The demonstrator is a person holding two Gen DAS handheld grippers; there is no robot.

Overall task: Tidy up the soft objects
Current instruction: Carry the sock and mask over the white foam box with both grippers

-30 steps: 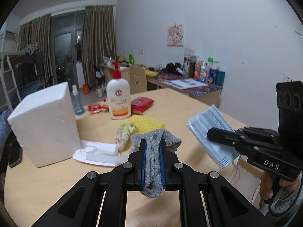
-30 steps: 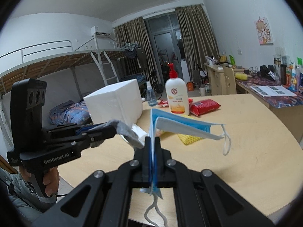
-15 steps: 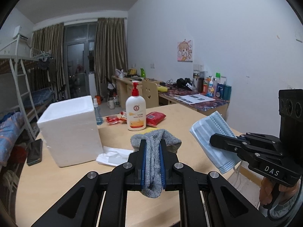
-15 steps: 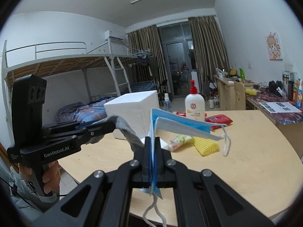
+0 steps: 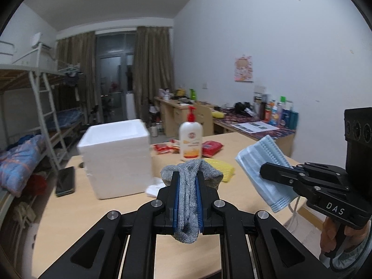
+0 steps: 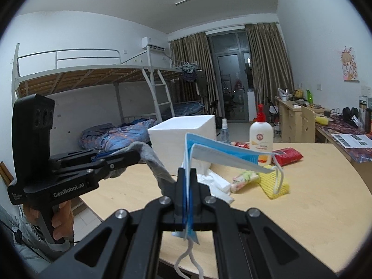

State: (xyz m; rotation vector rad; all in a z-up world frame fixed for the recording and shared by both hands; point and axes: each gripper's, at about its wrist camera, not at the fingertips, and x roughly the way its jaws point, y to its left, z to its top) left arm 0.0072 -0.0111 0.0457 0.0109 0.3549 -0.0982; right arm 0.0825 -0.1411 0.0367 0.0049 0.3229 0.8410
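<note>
My left gripper (image 5: 187,183) is clamped tight on a grey knitted sock (image 5: 189,200), its ribbed, nubbly fabric bunched between the blue pads and drooping below them in a soft fold. My right gripper (image 6: 187,174) is closed flat on a pale blue face mask (image 6: 220,150); the pleated, papery sheet fans out ahead of the fingers and its thin white ear loops dangle, one at the far end and one under the jaws. Both soft things hang in the air above the near edge of the table (image 6: 313,200), a smooth light-wood top with a rounded rim.

Out on the table, a white foam box (image 5: 116,155), blocky and grainy, stands to the left. Just beside its base lies crumpled white tissue (image 6: 218,183), then a small floral packet (image 6: 244,179) touching a yellow mesh sponge (image 6: 272,186) with a netted surface. Further off stands a white plastic pump bottle (image 6: 260,137) with a red pump head, a glossy red packet (image 6: 287,155) next to it. A dark phone (image 5: 65,181) lies flat near the table's left edge.
</note>
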